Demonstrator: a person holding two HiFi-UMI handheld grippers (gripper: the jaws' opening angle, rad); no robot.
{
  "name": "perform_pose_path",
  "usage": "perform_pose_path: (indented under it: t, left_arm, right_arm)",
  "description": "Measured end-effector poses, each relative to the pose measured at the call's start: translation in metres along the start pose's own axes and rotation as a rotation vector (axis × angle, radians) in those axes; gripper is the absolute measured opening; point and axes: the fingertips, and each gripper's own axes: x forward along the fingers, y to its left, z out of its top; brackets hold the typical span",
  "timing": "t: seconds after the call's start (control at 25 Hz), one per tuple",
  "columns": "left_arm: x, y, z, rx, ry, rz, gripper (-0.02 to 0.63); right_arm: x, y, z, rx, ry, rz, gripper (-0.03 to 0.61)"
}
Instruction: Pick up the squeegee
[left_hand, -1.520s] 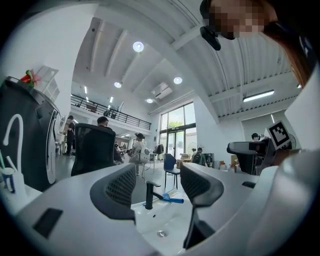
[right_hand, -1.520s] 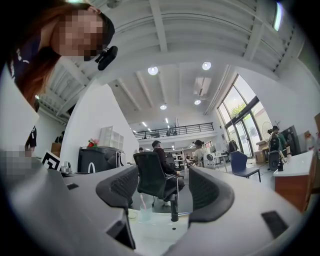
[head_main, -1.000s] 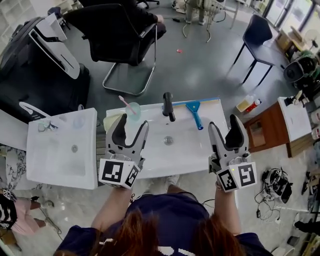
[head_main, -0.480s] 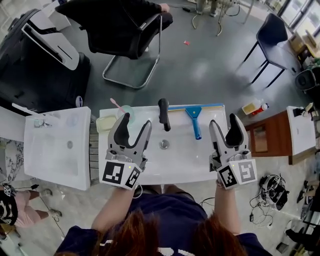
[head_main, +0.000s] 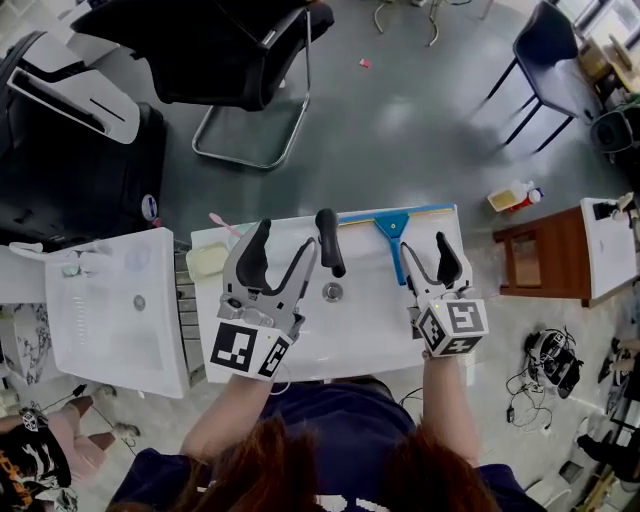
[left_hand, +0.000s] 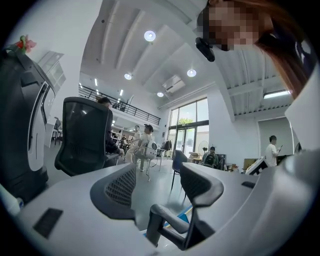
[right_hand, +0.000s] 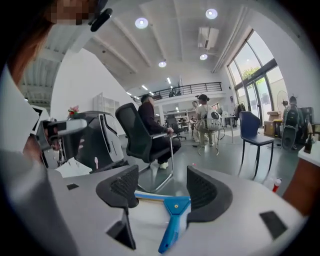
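The blue squeegee (head_main: 393, 228) lies along the back rim of the white sink (head_main: 365, 325), with its handle pointing toward me. My right gripper (head_main: 429, 250) is open and hovers over the handle end, one finger on each side of it. In the right gripper view the squeegee (right_hand: 174, 220) runs up between the open pads of the right gripper (right_hand: 161, 192), and I cannot tell if they touch. My left gripper (head_main: 283, 240) is open and empty, just left of the black faucet (head_main: 330, 240). In the left gripper view the left gripper (left_hand: 160, 187) frames the faucet (left_hand: 167, 227).
A pale yellow soap dish (head_main: 206, 262) and a pink toothbrush (head_main: 222, 222) sit at the sink's left back corner. A second white sink (head_main: 110, 310) stands to the left. A black chair (head_main: 230, 40) is beyond, a wooden cabinet (head_main: 545, 255) to the right.
My right gripper has moved left and forward until its fingers straddle the squeegee handle. My left gripper has edged forward toward the faucet. Both stay open.
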Motion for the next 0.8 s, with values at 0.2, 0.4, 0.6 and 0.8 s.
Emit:
perform_pose_path:
  t: [0.2,0.4,0.6,0.8]
  left_arm:
    - [0.01,0.012,-0.007,-0.002,0.022,-0.013,0.268]
    - [0.01,0.022,-0.018,-0.006,0.056,-0.006,0.268]
    - [0.007,0.031,-0.025,-0.009,0.076,0.007,0.268]
    - [0.01,0.037,-0.03,-0.019,0.086,0.02,0.268]
  right_arm:
    - [0.036,-0.008,-0.061,-0.014,0.163,-0.022,0.318]
    - [0.059,-0.016,-0.125,-0.021,0.334,-0.039,0.318]
    - [0.065,-0.024,-0.162,-0.002,0.455,-0.07,0.311]
    - [0.068,-0.029,-0.181,0.026,0.525,-0.085,0.271]
